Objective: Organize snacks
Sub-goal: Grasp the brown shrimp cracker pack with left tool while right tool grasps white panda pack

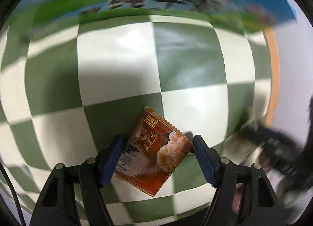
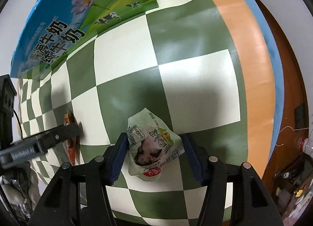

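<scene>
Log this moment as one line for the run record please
left gripper: shut on brown snack packet | right gripper: shut on white snack packet | both over checkered cloth | milk box behind

Bright overhead light, soft shadows, blurred fisheye edges.

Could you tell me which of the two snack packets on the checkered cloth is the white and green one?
It is the crumpled packet between the right gripper fingers; the other, between the left gripper fingers, is a flat reddish-brown packet with serrated edges.
</scene>
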The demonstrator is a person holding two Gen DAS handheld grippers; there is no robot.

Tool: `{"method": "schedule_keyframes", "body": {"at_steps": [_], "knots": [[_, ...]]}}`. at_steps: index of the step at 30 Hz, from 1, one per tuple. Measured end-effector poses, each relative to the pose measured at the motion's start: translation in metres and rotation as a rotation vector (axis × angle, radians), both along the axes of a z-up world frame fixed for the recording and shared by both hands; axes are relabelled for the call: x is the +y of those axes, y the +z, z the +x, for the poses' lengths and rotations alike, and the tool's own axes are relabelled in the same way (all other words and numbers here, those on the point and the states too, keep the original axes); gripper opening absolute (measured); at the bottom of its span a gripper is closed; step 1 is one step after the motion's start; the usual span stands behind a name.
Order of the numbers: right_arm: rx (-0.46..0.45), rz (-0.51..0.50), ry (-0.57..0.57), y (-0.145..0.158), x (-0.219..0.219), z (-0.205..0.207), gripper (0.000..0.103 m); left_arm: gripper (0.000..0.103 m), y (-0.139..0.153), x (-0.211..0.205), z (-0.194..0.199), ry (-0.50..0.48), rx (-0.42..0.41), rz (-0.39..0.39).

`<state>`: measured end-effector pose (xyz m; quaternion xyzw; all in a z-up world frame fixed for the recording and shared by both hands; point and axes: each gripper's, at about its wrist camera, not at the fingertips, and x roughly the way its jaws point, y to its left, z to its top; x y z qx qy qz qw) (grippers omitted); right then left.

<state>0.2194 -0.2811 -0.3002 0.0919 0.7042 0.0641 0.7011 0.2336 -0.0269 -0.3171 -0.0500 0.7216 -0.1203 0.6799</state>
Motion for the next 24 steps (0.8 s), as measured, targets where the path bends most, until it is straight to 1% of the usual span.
{"method": "schedule_keyframes", "body": {"at_steps": [1,3,4,6,8,9,10,11,12,14,16,17,18,19,20,21,22,23,24], "knots": [[0.002,0.005,0.001,0.000,0.004,0.001,0.064,0.072,0.002,-0.005,-0.002,-0.050,-0.014,0.015],[0.001,0.021,-0.001,0.003,0.006,0.005,0.071,0.074,0.001,-0.015,-0.007,-0.143,-0.008,0.029],[-0.001,0.018,0.005,0.005,0.006,0.007,0.071,0.074,0.000,-0.019,-0.009,-0.186,0.000,0.042],[-0.004,0.011,0.015,0.009,0.004,0.008,0.071,0.074,-0.002,-0.026,-0.012,-0.241,-0.008,0.069],[-0.004,0.007,0.032,0.008,0.013,0.005,0.071,0.074,-0.002,-0.037,-0.012,-0.271,-0.028,0.091],[-0.010,-0.003,0.047,0.008,0.017,0.003,0.071,0.074,-0.001,-0.038,-0.013,-0.268,-0.039,0.095],[-0.018,-0.014,0.055,0.007,0.022,-0.001,0.071,0.073,0.001,-0.037,-0.016,-0.245,-0.050,0.094],[-0.029,-0.029,0.066,0.003,0.020,-0.005,0.065,0.072,0.004,-0.033,-0.017,-0.194,-0.052,0.088],[-0.038,-0.039,0.073,0.001,0.023,-0.003,0.062,0.072,0.008,-0.031,-0.016,-0.145,-0.048,0.080],[-0.053,-0.050,0.068,-0.001,0.026,-0.006,0.062,0.072,0.011,-0.010,-0.013,0.024,-0.034,0.033],[-0.051,-0.047,0.059,-0.002,0.029,-0.009,0.062,0.072,0.012,0.017,-0.010,0.181,-0.010,-0.036],[-0.046,-0.037,0.053,-0.003,0.031,-0.009,0.062,0.073,0.011,0.024,-0.010,0.224,0.008,-0.072],[-0.036,-0.020,0.044,-0.003,0.031,-0.009,0.062,0.073,0.010,0.029,-0.010,0.244,0.025,-0.100],[-0.026,-0.007,0.039,-0.006,0.030,-0.008,0.062,0.073,0.010,0.030,-0.011,0.238,0.033,-0.116],[-0.018,-0.001,0.037,-0.006,0.029,-0.007,0.063,0.073,0.012,0.028,-0.012,0.207,0.031,-0.115],[-0.008,0.002,0.038,-0.007,0.030,-0.007,0.067,0.073,0.010,0.026,-0.016,0.178,0.028,-0.102],[-0.008,0.003,0.039,-0.006,0.025,-0.006,0.070,0.074,0.011,0.019,-0.015,0.132,0.024,-0.075],[-0.012,0.002,0.040,-0.005,0.025,-0.005,0.076,0.074,0.010,0.010,-0.013,0.083,0.019,-0.049],[-0.018,-0.002,0.045,-0.004,0.026,-0.005,0.076,0.074,0.009,0.003,-0.017,0.033,0.012,-0.020]]}}
